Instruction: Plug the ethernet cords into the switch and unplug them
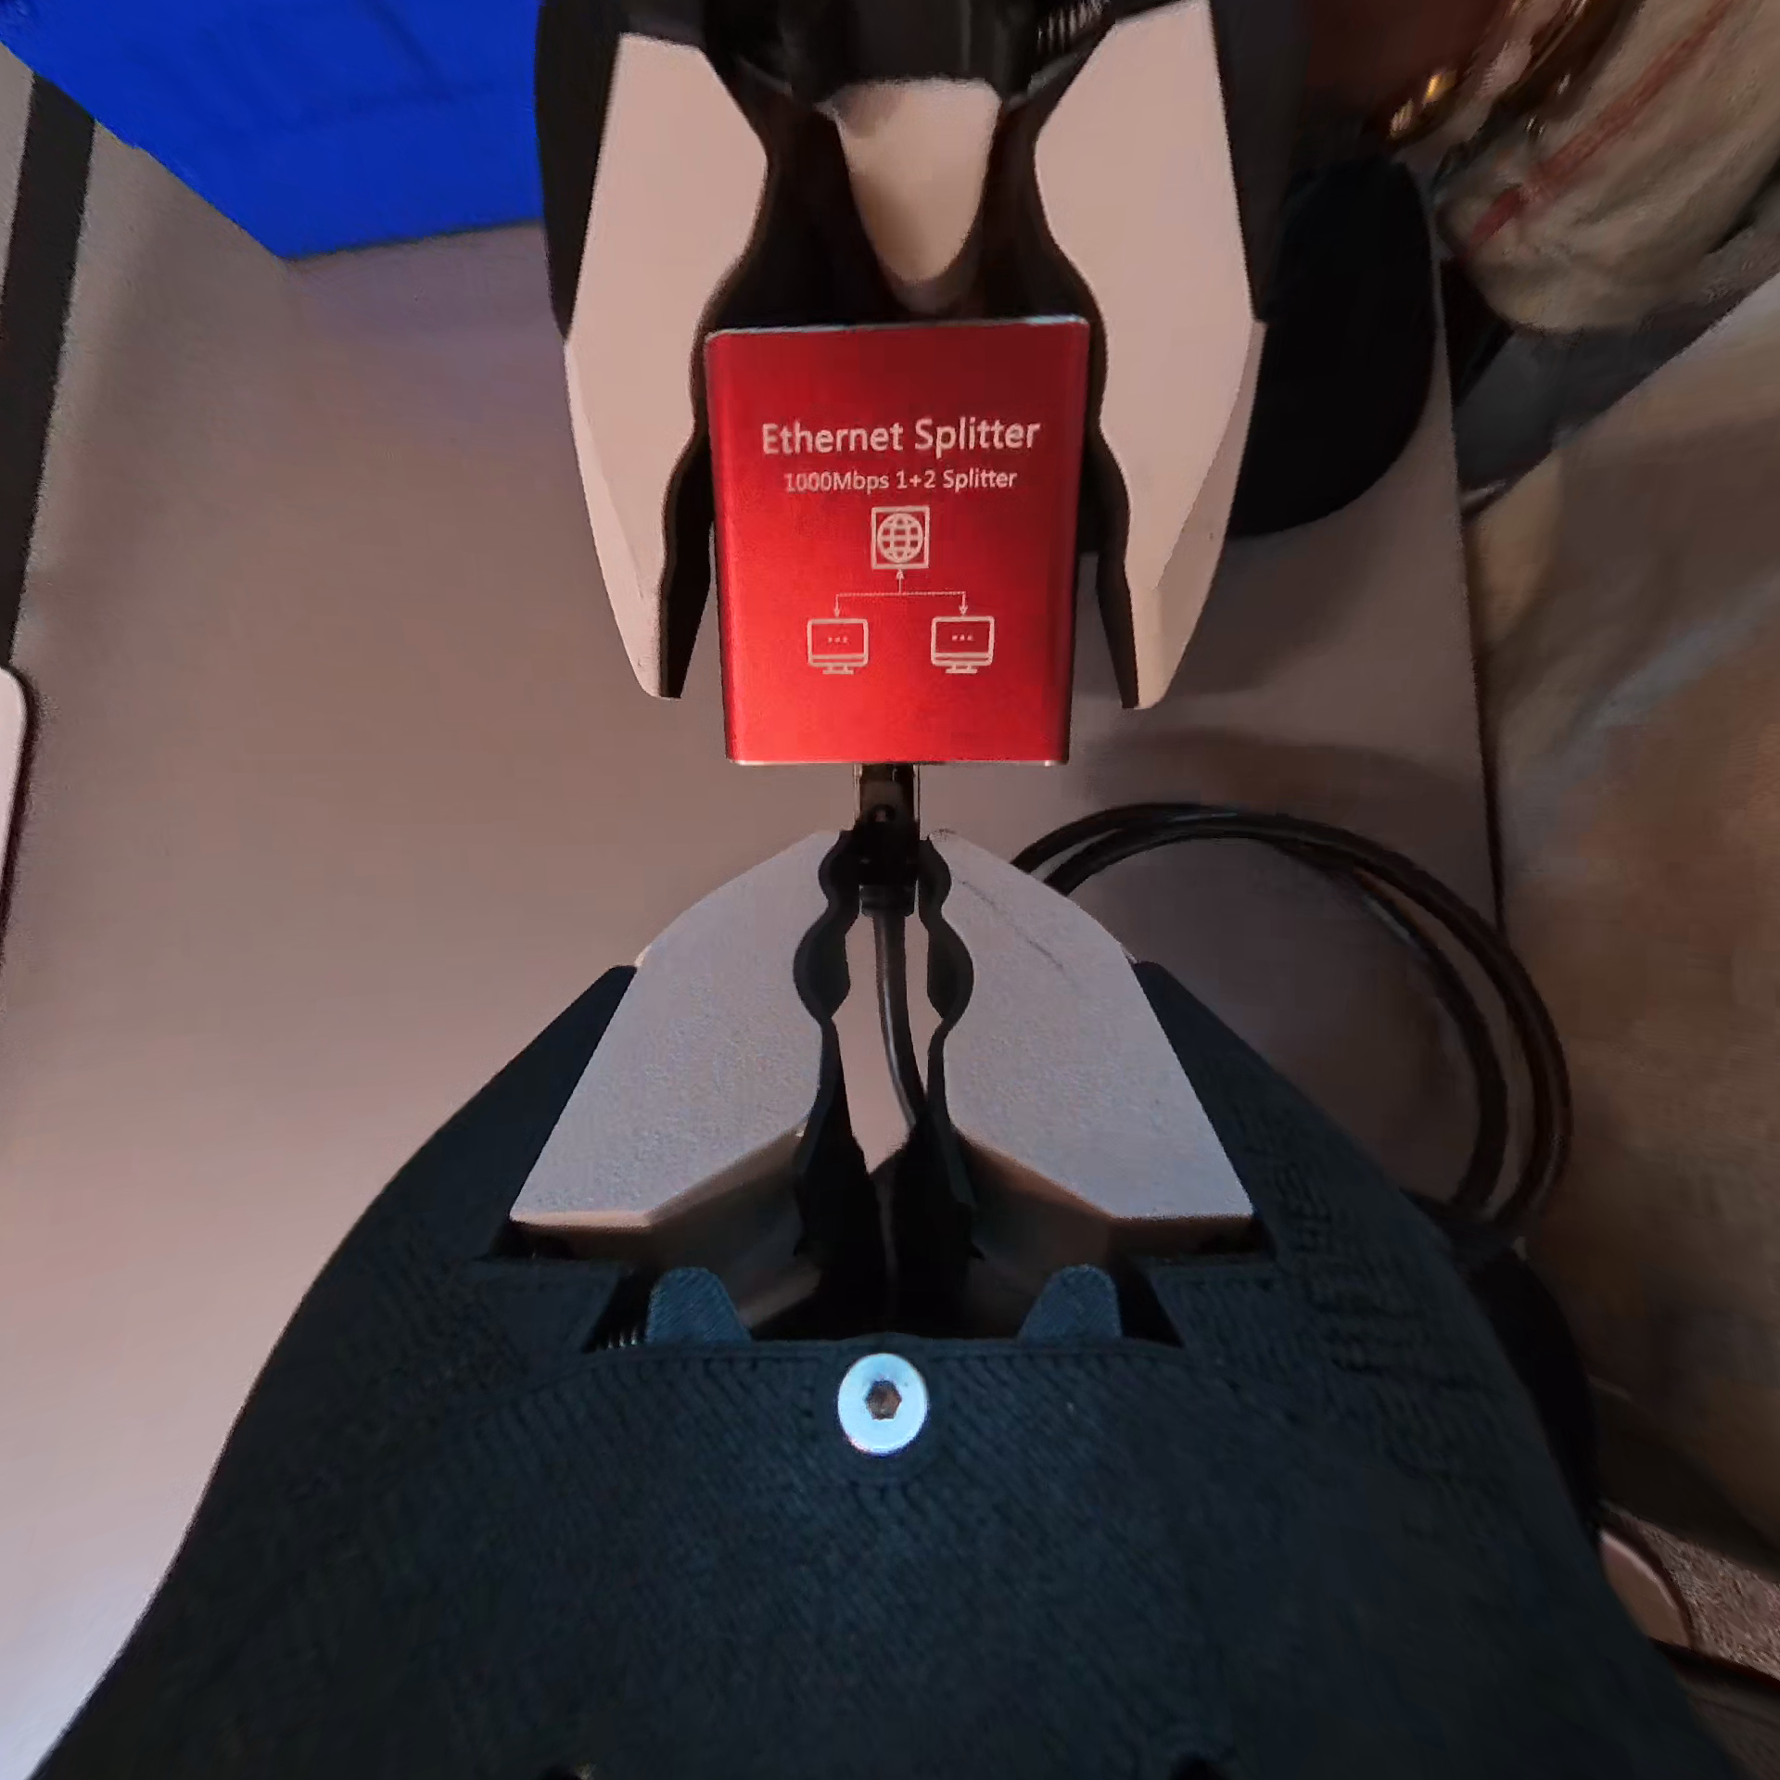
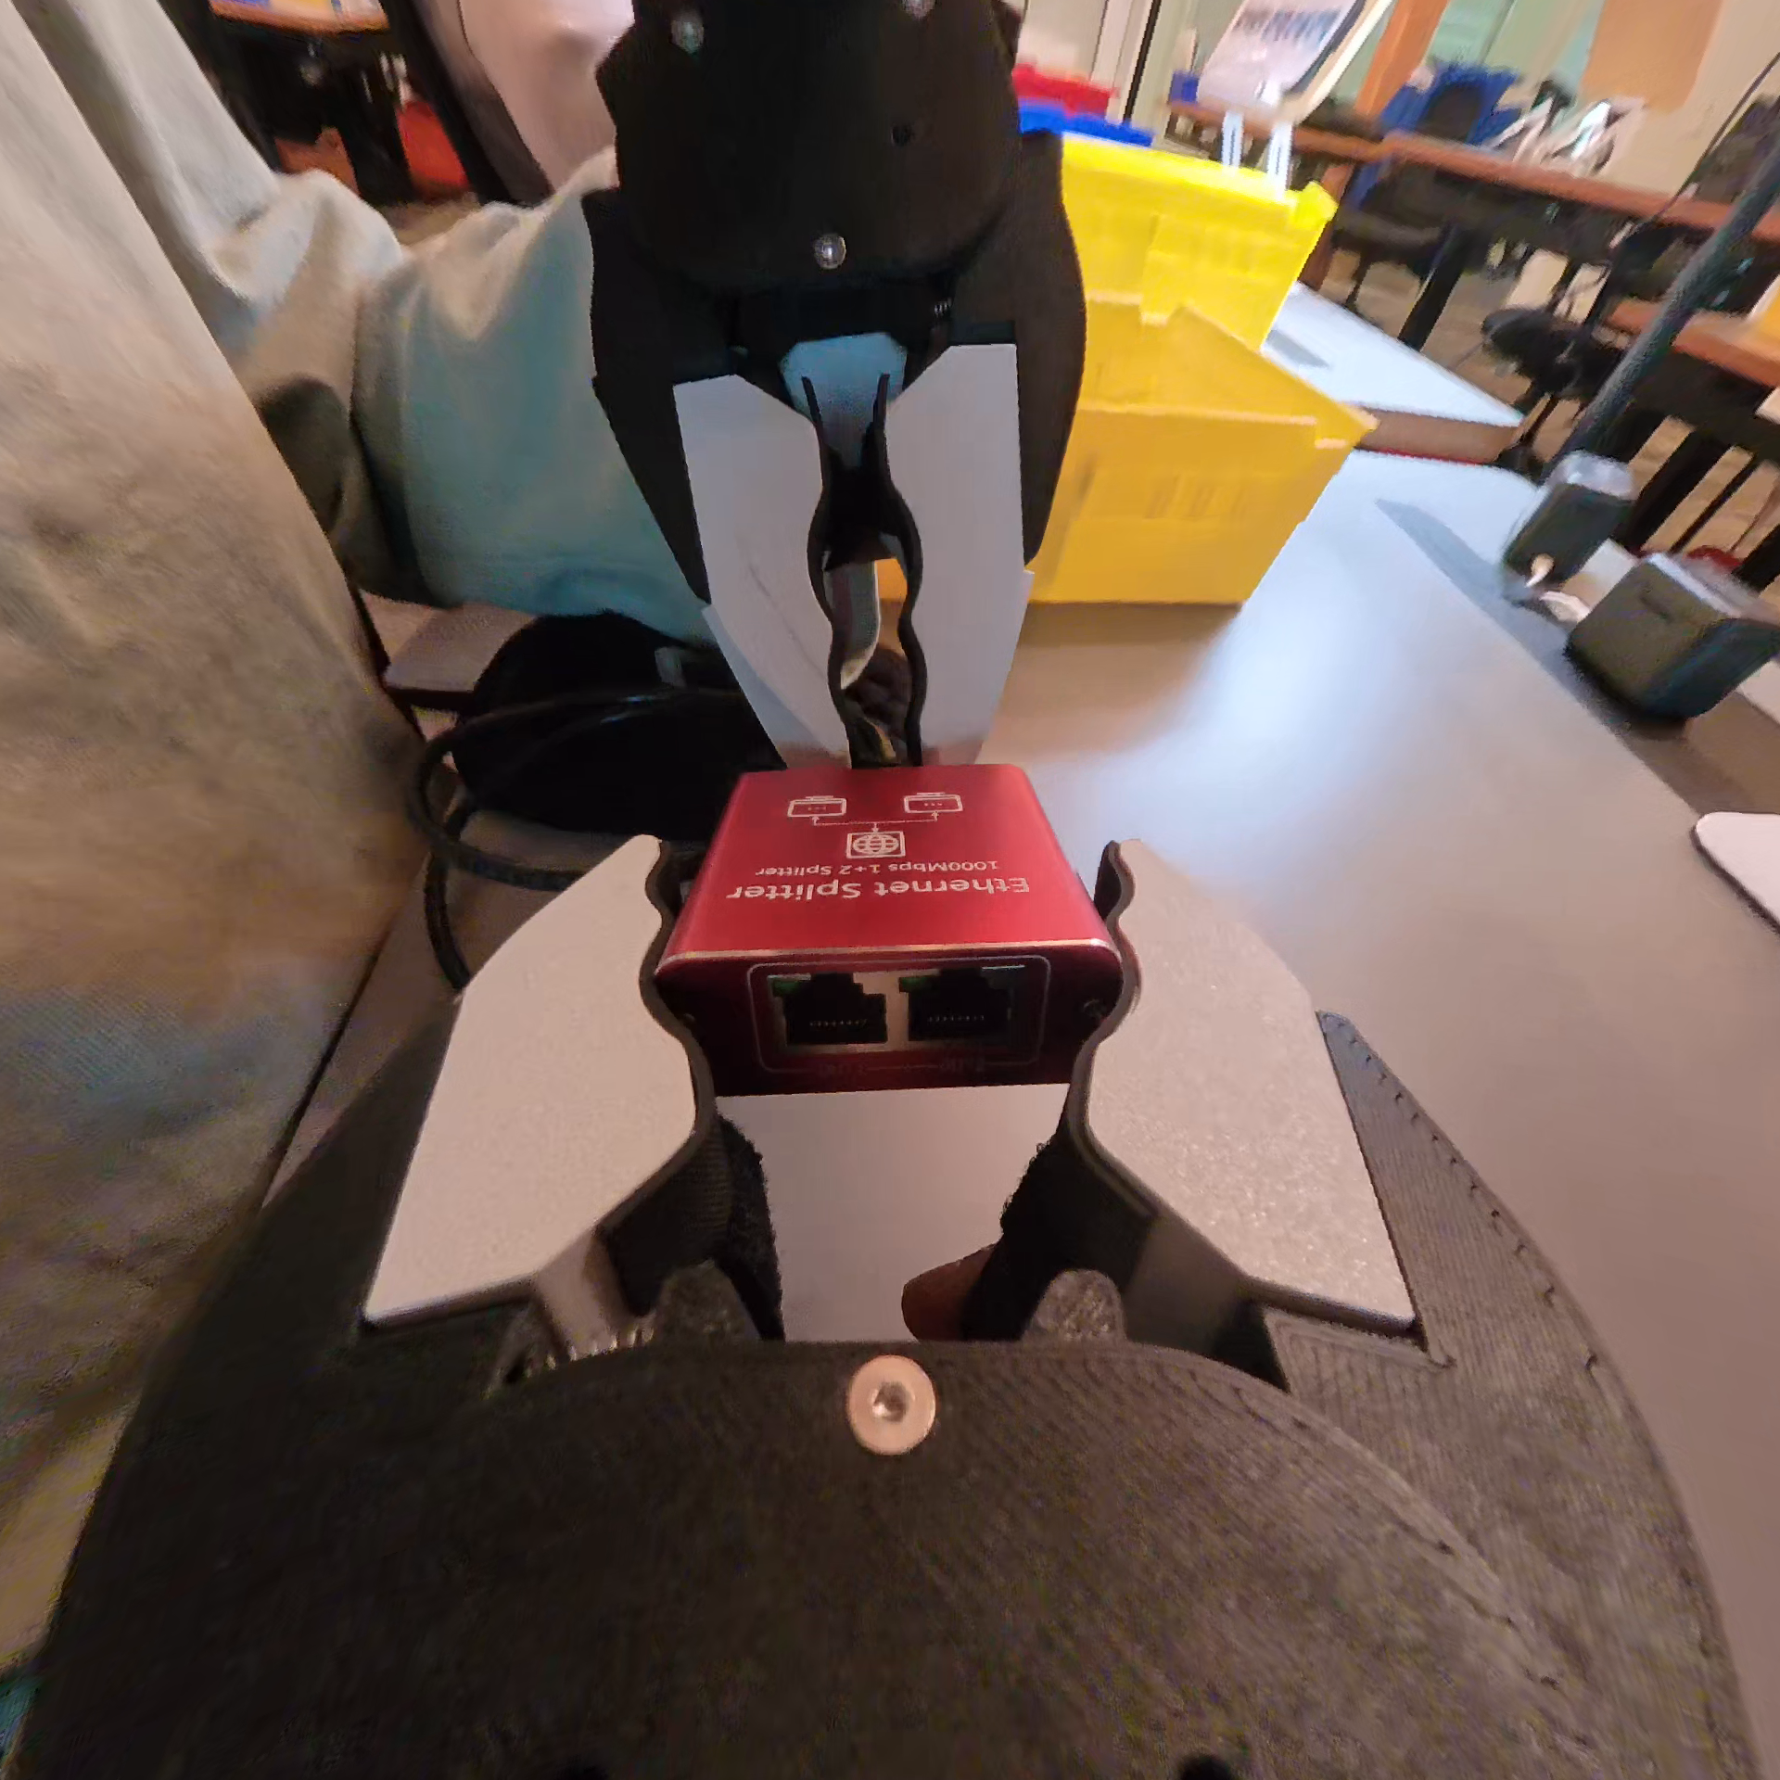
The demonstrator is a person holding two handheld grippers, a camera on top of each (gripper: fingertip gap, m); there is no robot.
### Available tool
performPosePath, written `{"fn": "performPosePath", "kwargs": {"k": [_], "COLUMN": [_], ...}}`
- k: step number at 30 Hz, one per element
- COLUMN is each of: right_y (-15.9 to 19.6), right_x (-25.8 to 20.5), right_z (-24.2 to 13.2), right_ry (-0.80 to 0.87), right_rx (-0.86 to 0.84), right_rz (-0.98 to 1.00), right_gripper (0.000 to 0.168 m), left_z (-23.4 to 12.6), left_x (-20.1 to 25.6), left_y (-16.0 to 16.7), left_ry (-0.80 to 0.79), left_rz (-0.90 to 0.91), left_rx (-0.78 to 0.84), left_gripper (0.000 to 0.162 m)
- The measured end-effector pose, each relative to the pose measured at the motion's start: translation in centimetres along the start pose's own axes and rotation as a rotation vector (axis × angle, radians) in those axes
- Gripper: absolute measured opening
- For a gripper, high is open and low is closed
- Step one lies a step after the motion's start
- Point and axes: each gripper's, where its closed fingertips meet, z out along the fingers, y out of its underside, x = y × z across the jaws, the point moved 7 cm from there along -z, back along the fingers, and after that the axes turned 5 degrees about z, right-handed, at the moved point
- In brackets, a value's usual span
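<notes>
A small red metal switch box (image 1: 896, 539) is clamped between the right gripper's fingers (image 1: 626, 539), which reach in from the top of the left wrist view. My left gripper (image 1: 881, 857) is shut on a black ethernet plug (image 1: 884, 799) that sits in the port on the box's near end. Its black cord (image 1: 896, 1021) runs back between my fingers. In the right wrist view my right gripper (image 2: 886, 925) is shut on the red box (image 2: 881, 876). Two empty ports (image 2: 896, 1007) face that camera. The left gripper (image 2: 872, 742) meets the box's far end.
The grey table (image 2: 1348, 819) bears a coil of black cable (image 1: 1445, 1011) to the right in the left wrist view. A yellow bin (image 2: 1185, 405) stands behind, and dark boxes (image 2: 1666, 626) sit at the far right. A person's clothing (image 2: 144, 674) fills the left side. The tips of both grippers are at nearly the same place.
</notes>
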Motion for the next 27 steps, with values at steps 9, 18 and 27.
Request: {"fn": "performPosePath", "kwargs": {"k": [9, 18, 27], "right_y": [-1.0, -4.9, 2.5], "right_x": [0.5, 4.9, 4.3], "right_z": [-0.2, -4.4, -0.2], "right_ry": [0.073, 0.782, 0.873], "right_rx": [0.019, 0.248, -0.122], "right_rz": [-0.041, -0.011, 0.298], "right_gripper": [0.083, 0.083, 0.083], "left_z": [-1.2, -12.2, -11.1], "left_x": [-1.3, -5.9, -2.4], "left_y": [-0.1, 1.2, 4.0], "left_ry": [-0.083, -0.834, -0.849], "left_rz": [-0.024, -0.263, -0.357], "left_rx": [0.132, 0.613, 0.618], "left_gripper": [0.012, 0.039, 0.035]}}
